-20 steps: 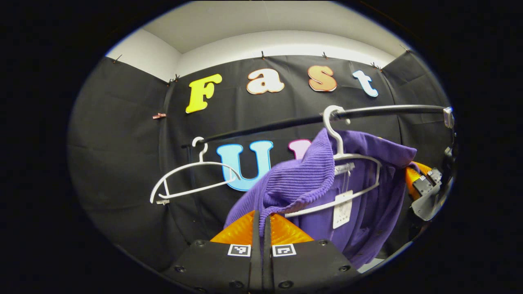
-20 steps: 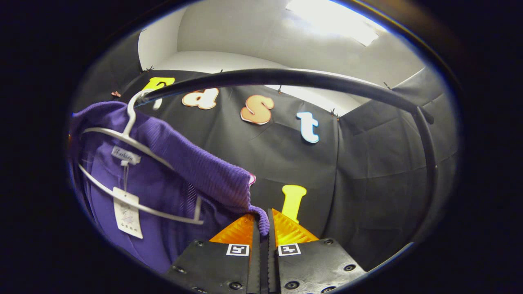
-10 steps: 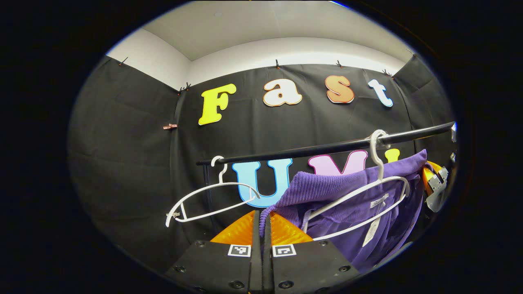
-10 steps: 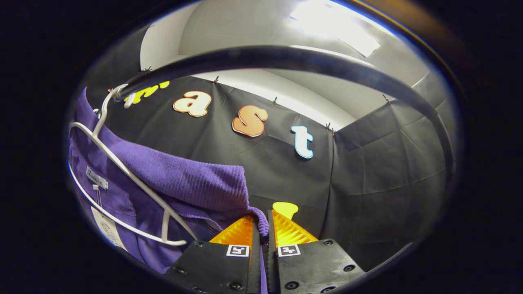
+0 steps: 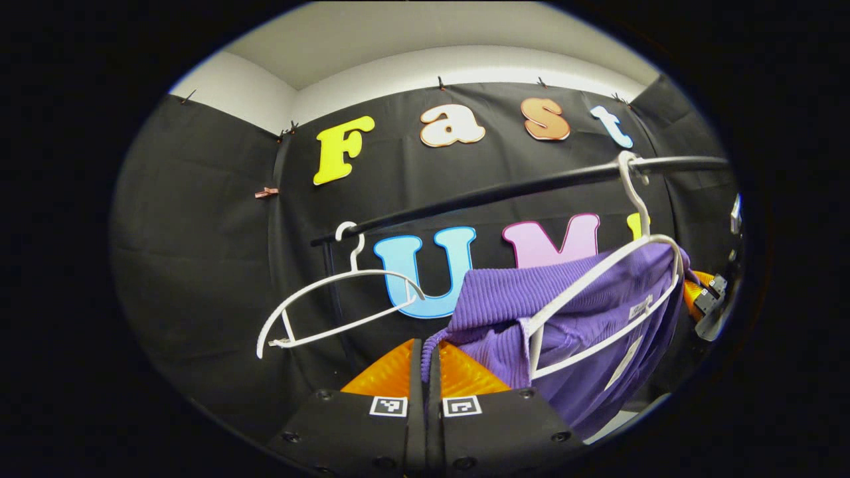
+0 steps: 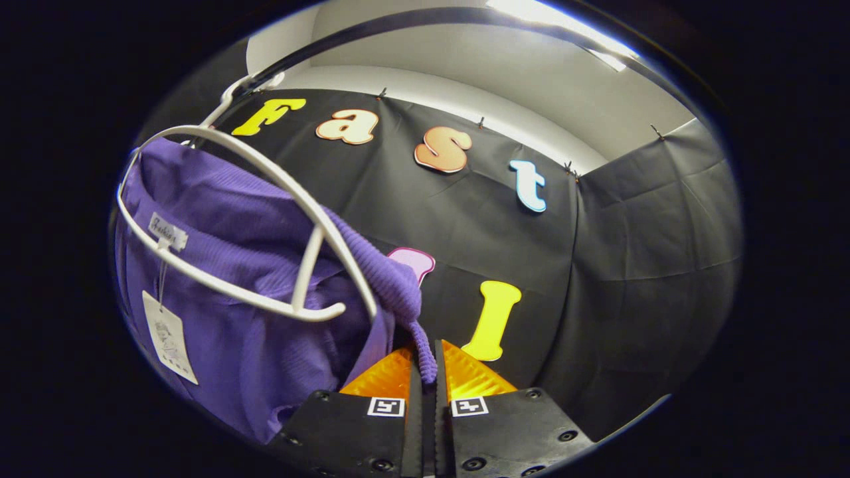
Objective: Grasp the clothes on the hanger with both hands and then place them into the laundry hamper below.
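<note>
A purple ribbed garment (image 5: 524,305) (image 6: 219,265) with a white tag (image 6: 169,337) hangs partly off a white hanger (image 5: 617,292) (image 6: 265,199) hooked on the black rail (image 5: 505,191) (image 6: 412,16). My left gripper (image 5: 425,352) is shut on the garment's ribbed edge at one side. My right gripper (image 6: 425,358) is shut on the ribbed edge at the other side. The right gripper (image 5: 707,302) also appears at the far right edge of the left gripper view, behind the cloth. The hanger's frame lies bare in front of the fabric in both views.
A second white hanger (image 5: 332,299), bare, hangs on the rail to the left of the garment in the left gripper view. The rail's upright post (image 5: 332,292) stands behind it. Black cloth walls close off the booth.
Both grippers have pulled the garment down off the hanger's shoulders. The hanger's bare frame now stands above and in front of the cloth, and the rail sits higher in both views.
</note>
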`<control>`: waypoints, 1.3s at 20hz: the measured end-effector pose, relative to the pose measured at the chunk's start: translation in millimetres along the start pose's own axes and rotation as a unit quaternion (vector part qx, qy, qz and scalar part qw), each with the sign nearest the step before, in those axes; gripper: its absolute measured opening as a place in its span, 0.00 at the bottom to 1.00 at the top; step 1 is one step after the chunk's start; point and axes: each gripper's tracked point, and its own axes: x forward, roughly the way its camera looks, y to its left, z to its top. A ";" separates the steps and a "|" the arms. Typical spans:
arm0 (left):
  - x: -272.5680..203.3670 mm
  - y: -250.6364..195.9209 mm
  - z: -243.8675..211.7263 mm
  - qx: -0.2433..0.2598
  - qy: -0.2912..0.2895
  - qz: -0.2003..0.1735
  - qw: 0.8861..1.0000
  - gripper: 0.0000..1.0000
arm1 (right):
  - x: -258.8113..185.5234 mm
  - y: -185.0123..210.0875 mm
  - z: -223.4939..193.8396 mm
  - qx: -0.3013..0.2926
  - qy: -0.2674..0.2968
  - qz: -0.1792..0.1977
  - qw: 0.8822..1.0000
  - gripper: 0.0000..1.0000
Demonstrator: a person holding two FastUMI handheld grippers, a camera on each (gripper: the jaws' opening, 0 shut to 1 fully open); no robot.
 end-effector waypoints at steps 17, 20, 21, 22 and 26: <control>9.9 25.0 29.2 0.008 -0.008 0.024 1.000 0.05 | 23.5 -24.5 12.1 0.053 -0.010 -0.020 0.998 0.05; 23.4 30.9 24.7 0.003 -0.003 0.019 1.000 0.05 | 30.6 -9.0 2.7 0.063 -0.001 0.005 0.998 0.05; 28.0 32.3 16.3 0.005 0.003 0.018 1.000 0.05 | 28.0 -4.2 -5.8 0.066 0.009 0.013 0.998 0.05; 32.6 32.5 3.4 0.008 0.015 0.017 1.000 0.05 | 24.0 0.2 -16.8 0.069 0.021 0.018 0.997 0.05; 27.7 26.5 -61.3 0.009 0.053 0.008 0.999 0.05 | 0.0 22.1 -60.1 0.087 0.053 0.050 0.994 0.05</control>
